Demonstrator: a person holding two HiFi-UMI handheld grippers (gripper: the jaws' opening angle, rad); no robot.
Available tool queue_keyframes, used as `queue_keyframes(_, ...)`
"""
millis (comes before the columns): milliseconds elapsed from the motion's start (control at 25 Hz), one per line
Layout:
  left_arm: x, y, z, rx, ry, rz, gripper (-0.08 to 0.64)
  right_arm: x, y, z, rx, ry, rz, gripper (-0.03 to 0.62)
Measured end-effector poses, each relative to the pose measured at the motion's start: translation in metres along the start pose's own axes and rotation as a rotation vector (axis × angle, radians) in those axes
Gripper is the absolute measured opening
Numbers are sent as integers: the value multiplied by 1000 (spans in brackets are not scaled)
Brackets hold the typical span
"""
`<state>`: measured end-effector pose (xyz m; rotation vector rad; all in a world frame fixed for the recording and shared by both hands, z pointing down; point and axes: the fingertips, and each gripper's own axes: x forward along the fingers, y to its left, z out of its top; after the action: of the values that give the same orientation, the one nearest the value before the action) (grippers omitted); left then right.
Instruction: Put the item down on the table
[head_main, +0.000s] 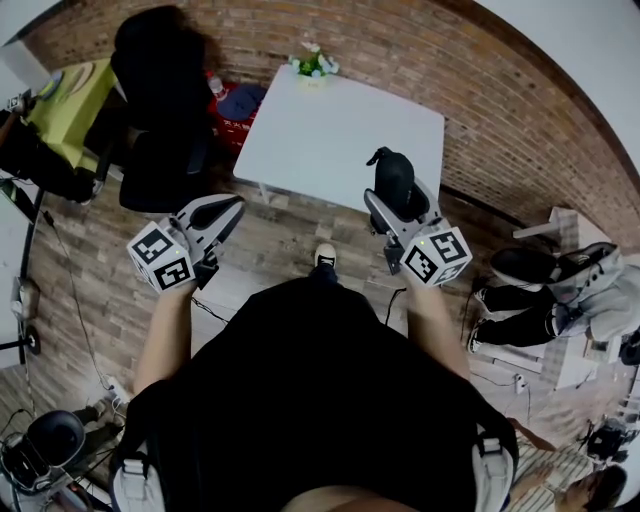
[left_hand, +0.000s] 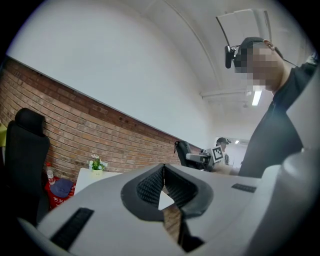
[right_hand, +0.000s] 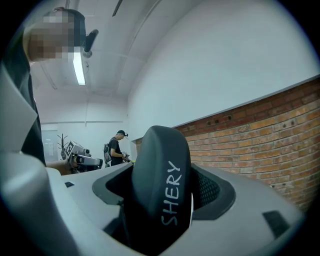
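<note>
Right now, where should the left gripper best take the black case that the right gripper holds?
Probably the rounded free end of the black case, approached from the far side, opposite the right gripper: that end juts clear past the jaws, which clamp its lower part.

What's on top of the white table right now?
Only a small potted plant shows, at the far edge of the white table. The black item in the right claw covers the near right corner.

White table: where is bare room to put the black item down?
Nearly the whole white table is bare, from its near edge up to the small flower pot at the far edge. The right gripper holds the black item by the near right corner.
</note>
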<state>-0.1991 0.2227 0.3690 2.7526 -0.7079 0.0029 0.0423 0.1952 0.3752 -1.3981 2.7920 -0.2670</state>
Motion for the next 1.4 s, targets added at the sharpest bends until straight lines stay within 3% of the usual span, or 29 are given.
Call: queue_keyframes(1400, 113, 39, 6, -40, 44, 30, 12, 39, -116, -23, 61, 71, 22, 350)
